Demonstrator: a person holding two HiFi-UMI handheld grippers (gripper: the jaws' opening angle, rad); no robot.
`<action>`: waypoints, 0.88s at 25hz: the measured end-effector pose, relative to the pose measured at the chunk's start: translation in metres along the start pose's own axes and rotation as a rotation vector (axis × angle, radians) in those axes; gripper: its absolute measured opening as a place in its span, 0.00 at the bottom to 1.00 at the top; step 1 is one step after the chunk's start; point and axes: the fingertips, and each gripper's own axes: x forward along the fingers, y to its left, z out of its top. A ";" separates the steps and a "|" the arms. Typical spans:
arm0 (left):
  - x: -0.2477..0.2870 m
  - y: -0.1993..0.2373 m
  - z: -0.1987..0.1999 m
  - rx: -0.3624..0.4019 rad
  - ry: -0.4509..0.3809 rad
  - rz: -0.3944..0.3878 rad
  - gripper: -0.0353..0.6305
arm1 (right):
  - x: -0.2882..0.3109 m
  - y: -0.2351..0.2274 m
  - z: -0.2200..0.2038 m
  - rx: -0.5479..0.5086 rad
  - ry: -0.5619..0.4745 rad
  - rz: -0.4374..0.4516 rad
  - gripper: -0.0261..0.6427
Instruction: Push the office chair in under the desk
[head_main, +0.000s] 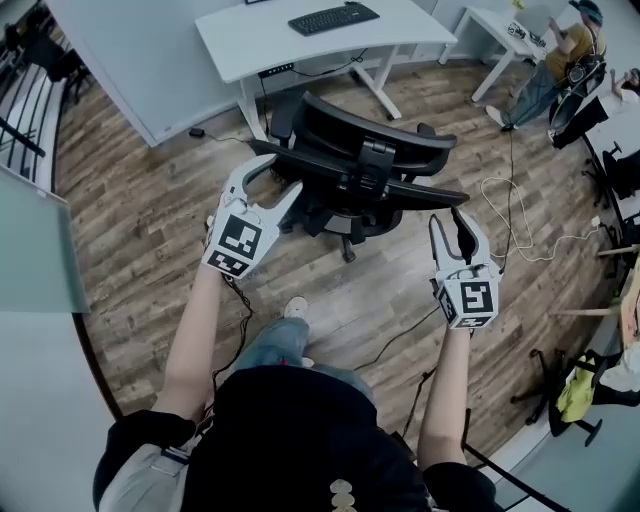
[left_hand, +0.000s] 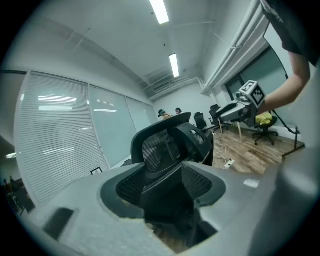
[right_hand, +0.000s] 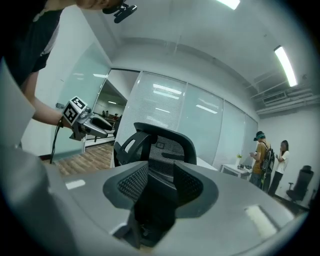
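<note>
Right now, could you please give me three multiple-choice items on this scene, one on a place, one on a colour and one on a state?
1. Where does the keyboard lie? A on the floor; B on the white desk; C on a stool.
2. What colour is the office chair? A black; B red; C white.
3. How do the right gripper's jaws stand? A shut on a cable; B shut on an armrest; C apart, clamping nothing.
Answers: 1 B, it lies on the white desk; 2 A, its frame and mesh are black; 3 C, its own view shows a gap between them.
</note>
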 end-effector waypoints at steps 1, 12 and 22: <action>0.007 0.002 -0.003 0.025 0.018 -0.023 0.39 | 0.007 -0.001 0.000 -0.016 0.014 0.021 0.27; 0.073 0.011 -0.007 0.324 0.143 -0.276 0.42 | 0.064 -0.016 -0.010 -0.234 0.196 0.240 0.30; 0.090 -0.015 -0.021 0.486 0.251 -0.430 0.41 | 0.085 0.004 -0.041 -0.424 0.333 0.506 0.32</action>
